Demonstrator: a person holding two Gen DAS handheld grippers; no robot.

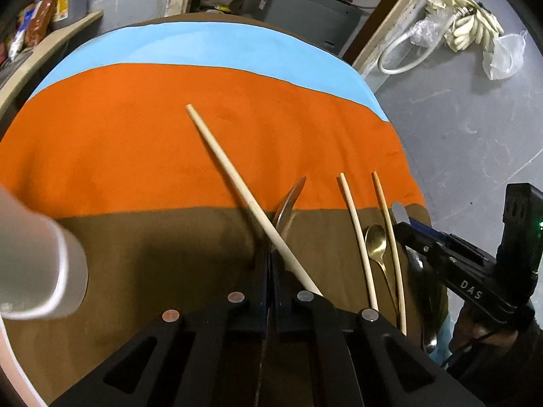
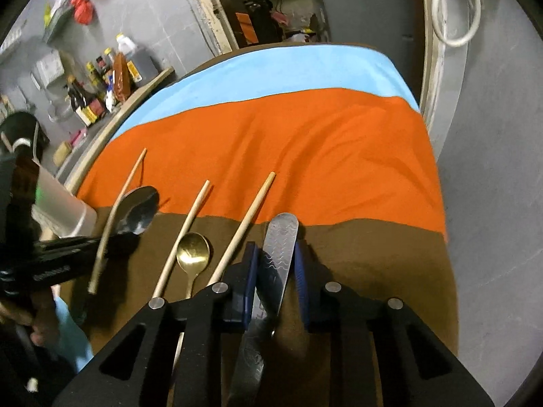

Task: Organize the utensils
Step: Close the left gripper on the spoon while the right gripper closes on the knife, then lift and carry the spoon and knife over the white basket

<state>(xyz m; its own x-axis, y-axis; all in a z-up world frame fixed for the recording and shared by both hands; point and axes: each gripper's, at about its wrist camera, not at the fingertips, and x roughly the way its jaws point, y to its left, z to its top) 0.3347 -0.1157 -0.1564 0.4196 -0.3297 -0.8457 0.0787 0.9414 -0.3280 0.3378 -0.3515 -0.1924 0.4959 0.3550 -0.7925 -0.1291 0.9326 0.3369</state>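
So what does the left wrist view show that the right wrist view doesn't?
Only the left wrist view shows the left gripper shut on the silver spoon edge-on, and a white hose on the floor.

Only the right wrist view shows the butter knife between the right gripper fingers, which look parted around it, and sauce bottles on a shelf.

Both show the gold spoon, loose chopsticks, the grey cup and the striped cloth.
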